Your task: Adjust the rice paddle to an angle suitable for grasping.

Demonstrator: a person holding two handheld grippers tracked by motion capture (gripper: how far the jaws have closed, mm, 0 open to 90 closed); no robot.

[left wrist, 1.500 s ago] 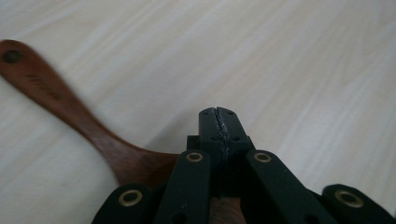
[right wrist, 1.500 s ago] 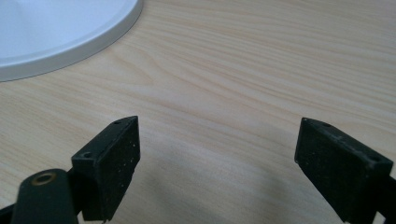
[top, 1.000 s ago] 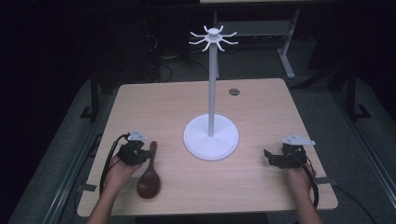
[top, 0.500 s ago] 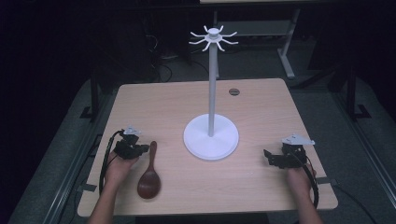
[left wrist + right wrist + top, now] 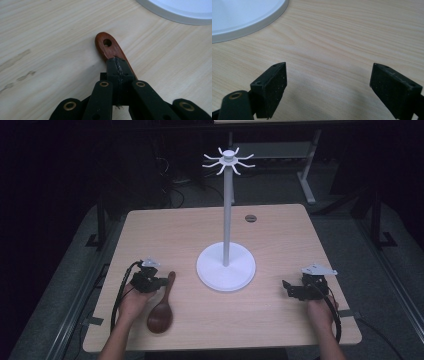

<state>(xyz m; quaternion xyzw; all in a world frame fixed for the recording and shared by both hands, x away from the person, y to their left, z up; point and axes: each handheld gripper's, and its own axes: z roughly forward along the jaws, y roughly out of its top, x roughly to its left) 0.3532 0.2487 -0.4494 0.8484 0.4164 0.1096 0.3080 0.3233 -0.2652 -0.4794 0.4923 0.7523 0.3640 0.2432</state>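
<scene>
Two jaws of the left gripper (image 5: 117,67) are closed together above the spoon (image 5: 161,306) handle, whether pinching it is unclear; its hole lies just ahead, probably for hanging on the rack (image 5: 227,210). Right gripper (image 5: 328,85) waits wide open, empty

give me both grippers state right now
left gripper: shut, jaws closed together above the spoon handle; a grip cannot be told
right gripper: open, nothing between its jaws
</scene>
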